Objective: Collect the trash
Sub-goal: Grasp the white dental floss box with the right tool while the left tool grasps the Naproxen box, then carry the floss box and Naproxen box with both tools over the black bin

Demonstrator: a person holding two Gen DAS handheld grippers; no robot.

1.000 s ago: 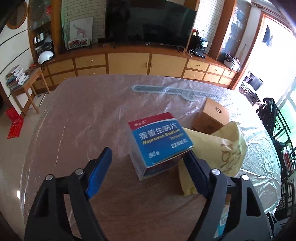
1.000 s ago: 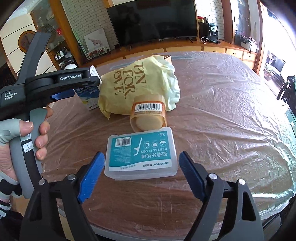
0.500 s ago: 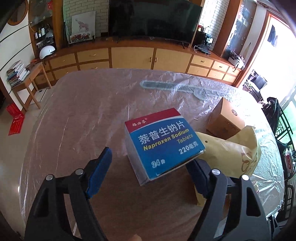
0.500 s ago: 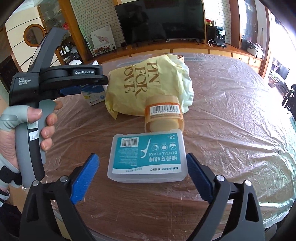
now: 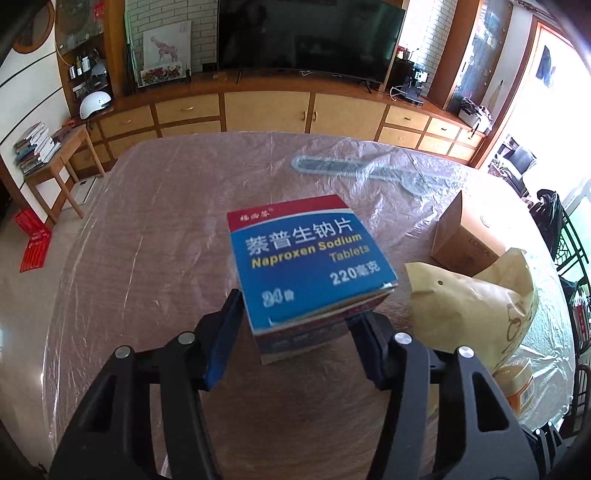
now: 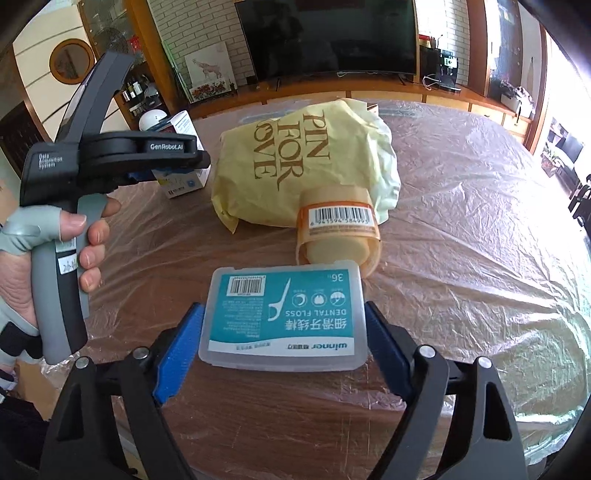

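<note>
Plastic-covered table [image 5: 147,240]: left gripper [image 5: 291,332] jaws closing on the pill box [image 5: 310,266]; right gripper [image 6: 284,343] jaws closing on the floss case [image 6: 284,317].

Both wrist views close, angled down, sharing yellow bag [image 5: 476,306]

Home living room: large television [image 5: 306,35] on wooden cabinet wall [image 5: 266,110], plastic-covered dining table [image 5: 147,221], stacked books [image 5: 35,147].
</note>
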